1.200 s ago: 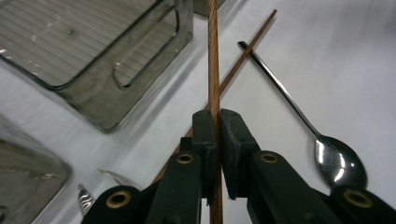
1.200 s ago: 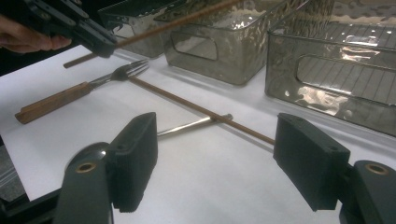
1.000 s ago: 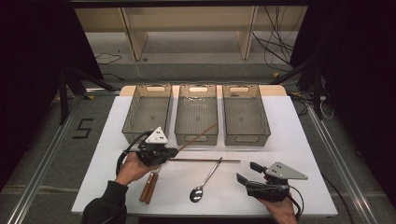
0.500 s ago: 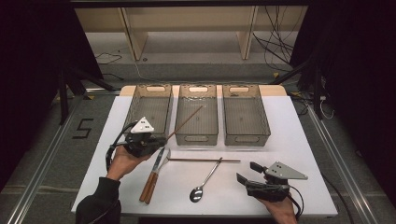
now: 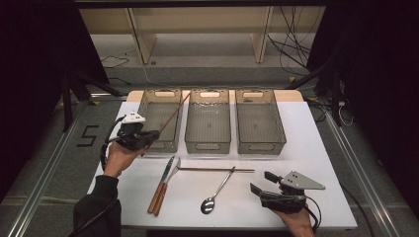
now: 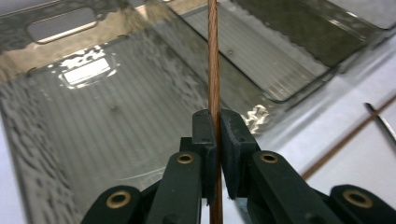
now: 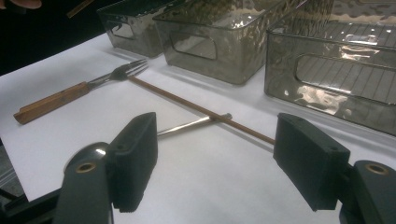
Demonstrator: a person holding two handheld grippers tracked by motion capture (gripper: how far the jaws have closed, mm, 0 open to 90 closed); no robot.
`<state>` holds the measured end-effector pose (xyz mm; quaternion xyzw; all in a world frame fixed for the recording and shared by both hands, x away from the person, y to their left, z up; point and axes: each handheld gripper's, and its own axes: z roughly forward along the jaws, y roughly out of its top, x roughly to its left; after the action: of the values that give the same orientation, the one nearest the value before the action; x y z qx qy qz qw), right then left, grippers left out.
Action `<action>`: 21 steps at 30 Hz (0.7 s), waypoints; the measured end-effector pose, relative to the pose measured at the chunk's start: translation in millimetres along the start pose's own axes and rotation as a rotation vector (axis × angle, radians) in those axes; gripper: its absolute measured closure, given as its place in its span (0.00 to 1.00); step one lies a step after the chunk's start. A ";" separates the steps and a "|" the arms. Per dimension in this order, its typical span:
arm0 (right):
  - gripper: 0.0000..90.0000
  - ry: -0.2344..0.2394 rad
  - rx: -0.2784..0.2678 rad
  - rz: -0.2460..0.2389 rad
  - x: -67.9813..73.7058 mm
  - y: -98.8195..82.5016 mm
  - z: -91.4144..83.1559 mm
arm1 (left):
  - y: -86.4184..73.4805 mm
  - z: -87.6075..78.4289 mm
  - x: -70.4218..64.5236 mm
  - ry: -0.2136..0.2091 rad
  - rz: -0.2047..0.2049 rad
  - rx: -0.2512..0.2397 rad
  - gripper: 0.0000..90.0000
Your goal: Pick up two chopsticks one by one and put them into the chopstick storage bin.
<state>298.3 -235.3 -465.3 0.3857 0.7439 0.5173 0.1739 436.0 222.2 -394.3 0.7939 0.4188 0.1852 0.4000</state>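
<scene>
The left gripper is clamped on a thin brown chopstick, which slants over the left bin of three clear bins along the table's far edge. The right gripper rests near the table's near right corner, jaws wide apart with nothing between them. A second chopstick, spoon, fork and knife lie toward the near edge. A "5" is marked on the floor left of the table.
</scene>
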 end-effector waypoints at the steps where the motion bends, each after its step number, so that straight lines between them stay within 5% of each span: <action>1: 0.35 0.000 0.000 0.001 -0.1 0.0 0.0 | 0.7 1.1 3.0 0.004 -0.005 0.003 0.94; 21: 0.35 0.001 0.004 0.000 -0.5 -0.5 0.4 | 21.0 19.8 49.7 0.074 -0.010 0.058 0.94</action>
<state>298.7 -235.6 -465.9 0.3858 0.7452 0.5158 0.1727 488.2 246.3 -391.8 0.7955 0.4426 0.2002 0.3622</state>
